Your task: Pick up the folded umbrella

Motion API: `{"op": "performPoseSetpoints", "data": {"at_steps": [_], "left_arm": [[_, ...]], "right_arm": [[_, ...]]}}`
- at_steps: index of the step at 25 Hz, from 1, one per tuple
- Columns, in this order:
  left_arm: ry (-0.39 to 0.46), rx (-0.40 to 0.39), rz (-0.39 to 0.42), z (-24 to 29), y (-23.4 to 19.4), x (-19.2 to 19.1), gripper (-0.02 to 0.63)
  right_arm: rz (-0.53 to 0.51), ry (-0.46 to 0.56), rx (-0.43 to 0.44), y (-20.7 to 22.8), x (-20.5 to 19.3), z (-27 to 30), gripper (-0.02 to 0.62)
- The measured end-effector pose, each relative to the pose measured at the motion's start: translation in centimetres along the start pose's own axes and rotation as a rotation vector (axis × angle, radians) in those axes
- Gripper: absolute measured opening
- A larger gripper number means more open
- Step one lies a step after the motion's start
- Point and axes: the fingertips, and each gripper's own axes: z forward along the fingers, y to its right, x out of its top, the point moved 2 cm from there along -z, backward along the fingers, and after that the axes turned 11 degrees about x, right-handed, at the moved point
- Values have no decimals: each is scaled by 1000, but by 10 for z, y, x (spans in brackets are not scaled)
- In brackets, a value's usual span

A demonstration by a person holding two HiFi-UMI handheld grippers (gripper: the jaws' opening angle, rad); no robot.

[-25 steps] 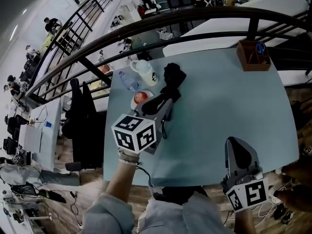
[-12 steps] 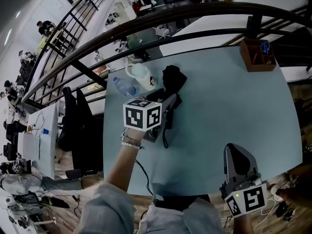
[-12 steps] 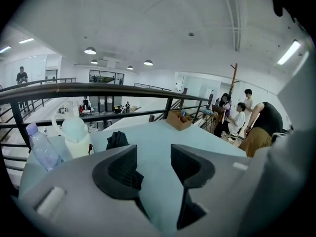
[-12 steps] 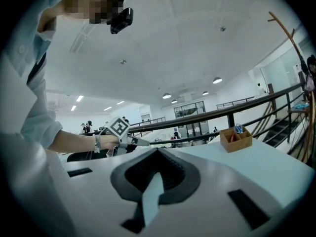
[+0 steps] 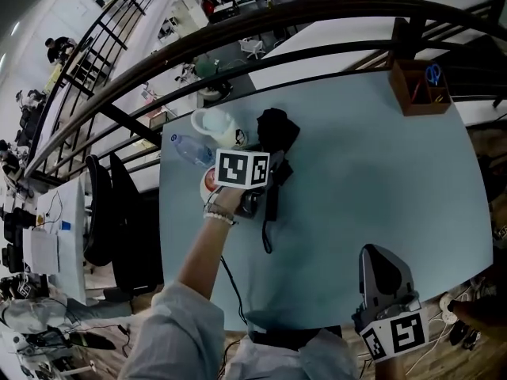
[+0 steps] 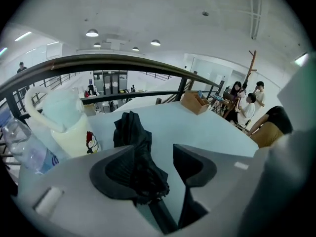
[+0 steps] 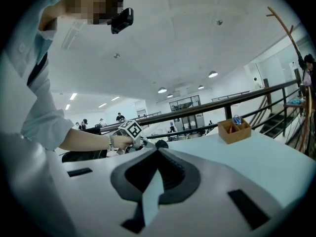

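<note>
The folded black umbrella (image 5: 275,131) lies on the pale blue table (image 5: 372,172), its strap (image 5: 268,229) trailing toward me. My left gripper (image 5: 264,187) is down over its near end. In the left gripper view the umbrella (image 6: 132,137) runs between the jaws, close against the left pad, with a gap to the right pad. Those jaws have just been opening and my left gripper (image 6: 154,154) stands open. My right gripper (image 5: 380,269) hovers at the table's near right edge, shut and empty, with the jaw tips of the right gripper (image 7: 158,151) meeting.
A white mug (image 5: 214,123), a water bottle (image 5: 188,149) and a red apple on a dish (image 5: 207,182) crowd the umbrella's left side. A wooden box (image 5: 418,85) with scissors sits at the far right corner. A dark railing (image 5: 238,42) runs behind the table.
My left gripper has moved forward and down onto the umbrella's near end, and its jaws have spread around it. The right gripper has drifted slightly lower in the view.
</note>
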Motion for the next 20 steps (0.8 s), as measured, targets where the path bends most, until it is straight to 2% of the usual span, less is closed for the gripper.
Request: {"op": "performPoseSetpoints", "data": {"at_steps": [2,6,12,14,20], "left_arm": [[-17,-9,-3,13,-2,-1,233],[-55,-73,-153,34,-4,-4,272],[-93,-20,-182,58,-21,-11,279],[-106,-5,-176,63,-24,-12,279],[-184,86,-62,79,-37,-17,279]], "right_arm": [[5,-6,-6,1,-1,4,0],[24,-16,-18,1,-4,12,0],[41,-40,-23,0,-11,19,0],[45,-44,-25,0,-13,19,0],[56,-56,-22,-1,-20,20,0]]}}
